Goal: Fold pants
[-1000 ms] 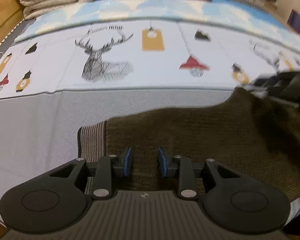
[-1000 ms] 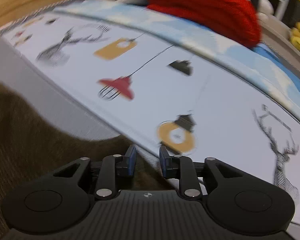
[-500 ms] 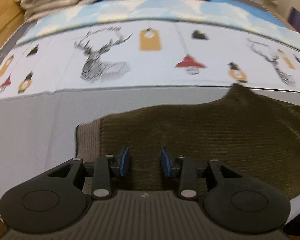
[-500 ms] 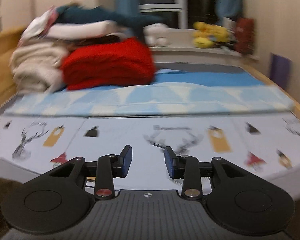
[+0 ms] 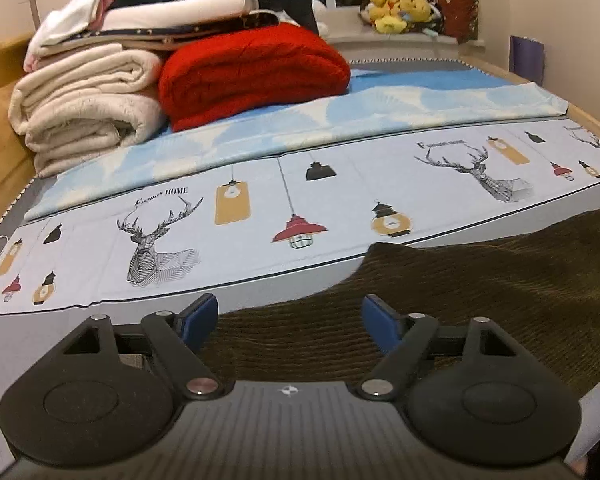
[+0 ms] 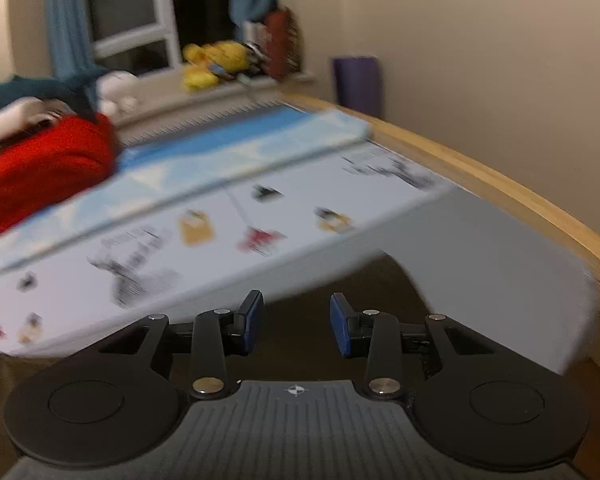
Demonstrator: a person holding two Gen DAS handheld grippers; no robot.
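Note:
Dark brown corduroy pants (image 5: 480, 280) lie flat on the grey sheet, filling the lower right of the left wrist view. My left gripper (image 5: 290, 316) hovers above their near left part. Its jaws are opening wide, and nothing is pinched between the blue pads (image 5: 198, 314). In the blurred right wrist view, my right gripper (image 6: 296, 320) hangs over another part of the pants (image 6: 340, 276) near the bed's right side. Its jaws stand partly apart and hold nothing.
A printed sheet with deer and lamps (image 5: 260, 216) covers the bed's middle. Folded cream blankets (image 5: 84, 108) and a red blanket (image 5: 252, 72) are stacked at the back left. Yellow plush toys (image 5: 396, 12) sit on the windowsill. A wooden bed rail (image 6: 500, 192) runs along the right.
The left gripper's jaws spread wide; it rose and drew back, with the pants now lower right. The right gripper swung right across the bed to the pants by the wooden rail.

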